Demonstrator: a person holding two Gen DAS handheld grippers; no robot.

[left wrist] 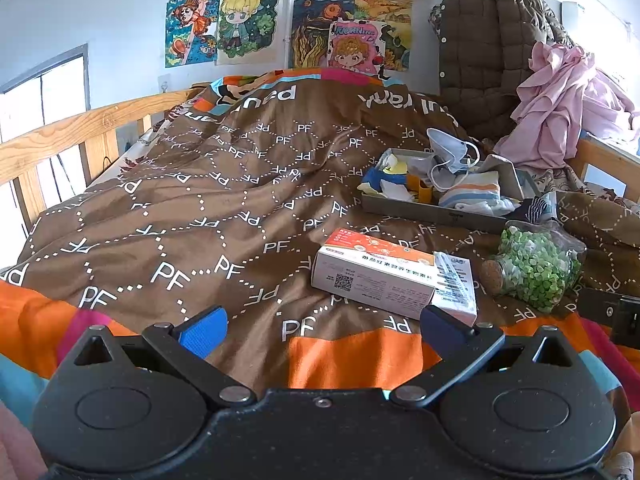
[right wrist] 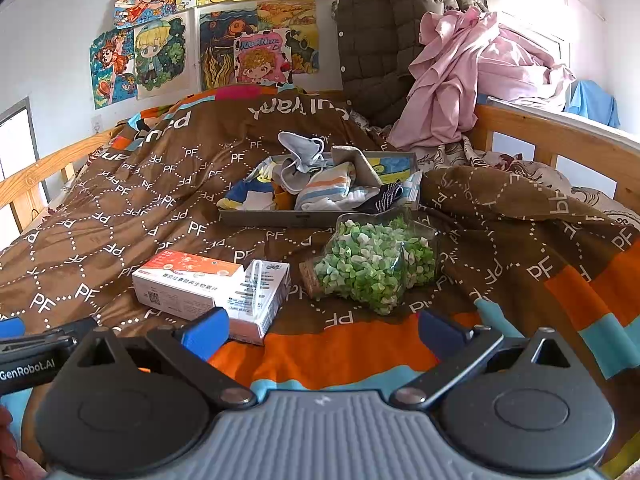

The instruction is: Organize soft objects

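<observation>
Grey card forms the tray (right wrist: 256, 216) that sits far out on the brown quilt (right wrist: 132, 208), and the soft things are already heaped in it: a face mask (right wrist: 298, 148) on top, a striped cloth (right wrist: 332, 188) in the middle, a dark striped sock (right wrist: 386, 194) draped over the near right corner. Both claws are released, jaws spread wide and holding nothing; the left gripper (left wrist: 322, 326) and right gripper (right wrist: 322, 330) hover low over the quilt's orange near edge, side by side. The sorting looks nearly done, so the likely step is tucking the sock fully inside. For that, the right gripper seems better placed: reach far over the clutter, come down on the sock from above, pinch a single fold and not the cloth under it, and lift only enough to drop it inward. In the way lie a star-shaped jar (right wrist: 372, 268) of green bits, just near of the tray, and two boxes (right wrist: 208, 288) to its left; the jar may roll if nudged. Far right, a pink garment (right wrist: 472, 76) and a quilted coat (right wrist: 384, 40) are piled against the rail.
</observation>
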